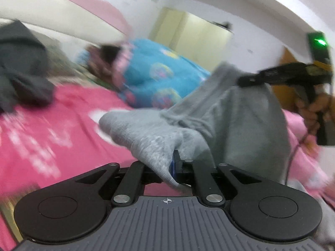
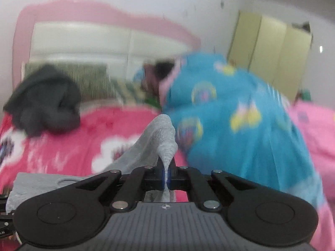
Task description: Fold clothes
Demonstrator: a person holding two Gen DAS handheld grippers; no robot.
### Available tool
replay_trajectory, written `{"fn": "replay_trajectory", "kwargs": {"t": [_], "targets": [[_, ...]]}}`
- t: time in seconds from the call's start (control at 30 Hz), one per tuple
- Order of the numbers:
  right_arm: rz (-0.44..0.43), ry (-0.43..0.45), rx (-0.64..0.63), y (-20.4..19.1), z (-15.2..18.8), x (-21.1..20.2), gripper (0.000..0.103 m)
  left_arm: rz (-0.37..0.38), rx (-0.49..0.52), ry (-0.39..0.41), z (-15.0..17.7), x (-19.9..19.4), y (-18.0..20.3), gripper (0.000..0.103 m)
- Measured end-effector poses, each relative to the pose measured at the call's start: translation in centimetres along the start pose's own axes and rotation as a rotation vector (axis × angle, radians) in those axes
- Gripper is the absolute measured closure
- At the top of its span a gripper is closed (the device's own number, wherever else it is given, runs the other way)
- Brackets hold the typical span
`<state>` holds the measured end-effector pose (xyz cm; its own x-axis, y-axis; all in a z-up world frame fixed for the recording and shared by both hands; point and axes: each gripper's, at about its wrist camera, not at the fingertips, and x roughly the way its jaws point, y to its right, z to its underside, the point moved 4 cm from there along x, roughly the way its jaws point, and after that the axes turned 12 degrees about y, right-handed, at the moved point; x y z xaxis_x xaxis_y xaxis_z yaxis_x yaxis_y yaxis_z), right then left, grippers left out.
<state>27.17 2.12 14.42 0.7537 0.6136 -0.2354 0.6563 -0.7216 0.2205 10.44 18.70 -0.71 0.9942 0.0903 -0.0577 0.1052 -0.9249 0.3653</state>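
Grey cloth (image 1: 240, 121) hangs between two claws over a pink bed (image 1: 52, 129). It looks like a piece of clothing, but the blur hides what kind.

On the far left of the bed lies a dark heap (image 1: 23, 71) of clothes. It is not folded. In the middle sits a blue blanket (image 1: 159, 77) with round pictures, all bunched up. On the far right stands a yellow closet (image 2: 270, 52) with its doors closed, so I cannot tell what is in it. I see no basket or box.

The left claw (image 1: 173, 167) is clamped on one bit of the grey cloth, low and near. The right claw (image 2: 166, 175) is clamped on another bit, pinched thin between its blue pads (image 2: 162, 176). In the left view the right claw is up on the right side, with the cloth draped from it.

I think the folding has only just begun. The grey cloth is up off the bed and still crumpled. No neat folded pile shows anywhere. Left to do: spread it, fold it, set it down, then do the dark heap.
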Motion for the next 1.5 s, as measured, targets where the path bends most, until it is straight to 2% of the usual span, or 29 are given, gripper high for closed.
{"fn": "replay_trajectory", "kwargs": {"t": [0.13, 0.3, 0.5, 0.63, 0.8, 0.87, 0.93, 1.0, 1.03, 1.07, 1.1, 1.2, 1.33, 1.4, 1.47, 1.5], "targets": [[0.008, 0.104, 0.019, -0.3, -2.9, 6.4, 0.101, -0.169, 0.012, 0.029, -3.0, 3.8, -3.9, 0.098], [-0.026, 0.089, 0.025, -1.7, -1.5, 15.3, 0.101, -0.278, -0.014, -0.001, -3.7, 6.7, -7.8, 0.098], [-0.112, 0.066, 0.013, -5.2, 1.0, 23.5, 0.101, -0.355, -0.028, -0.063, -2.5, 7.1, -11.5, 0.098], [-0.162, 0.023, 0.051, -7.3, 3.8, 28.1, 0.101, -0.395, -0.048, -0.113, -1.9, 7.1, -13.7, 0.098], [-0.188, -0.074, 0.073, -10.1, 9.0, 33.2, 0.101, -0.403, -0.132, -0.201, -0.6, 7.5, -16.3, 0.096], [-0.182, -0.163, 0.098, -10.5, 11.3, 35.2, 0.099, -0.396, -0.179, -0.24, -0.2, 7.5, -17.4, 0.088], [-0.17, -0.218, 0.149, -10.1, 12.5, 35.9, 0.092, -0.378, -0.242, -0.26, -0.1, 7.3, -18.2, 0.086], [-0.162, -0.234, 0.175, -9.4, 12.2, 35.7, 0.077, -0.352, -0.303, -0.255, -0.3, 6.9, -18.9, 0.082], [-0.148, -0.244, 0.178, -8.8, 11.7, 35.2, 0.065, -0.345, -0.334, -0.249, -0.4, 6.7, -19.3, 0.077], [-0.136, -0.251, 0.183, -8.3, 11.1, 34.8, 0.062, -0.338, -0.365, -0.244, -0.4, 6.5, -19.7, 0.073], [-0.138, -0.243, 0.201, -7.9, 10.6, 34.3, 0.062, -0.331, -0.395, -0.242, -0.5, 6.5, -20.1, 0.072], [-0.213, -0.229, 0.28, -7.4, 8.5, 32.5, 0.06, -0.311, -0.497, -0.239, -0.5, 6.5, -21.2, 0.068], [-0.357, -0.303, 0.33, -10.3, 7.0, 31.7, 0.059, -0.312, -0.551, -0.22, -0.5, 7.2, -21.9, 0.068], [-0.367, -0.367, 0.312, -12.4, 7.0, 32.2, 0.059, -0.319, -0.548, -0.205, -0.5, 7.7, -22.1, 0.07], [-0.349, -0.415, 0.298, -13.9, 7.1, 32.9, 0.059, -0.33, -0.534, -0.198, -0.4, 7.8, -22.0, 0.081], [-0.348, -0.438, 0.314, -14.4, 7.2, 33.0, 0.059, -0.333, -0.524, -0.195, -0.4, 7.7, -21.9, 0.082]]}}
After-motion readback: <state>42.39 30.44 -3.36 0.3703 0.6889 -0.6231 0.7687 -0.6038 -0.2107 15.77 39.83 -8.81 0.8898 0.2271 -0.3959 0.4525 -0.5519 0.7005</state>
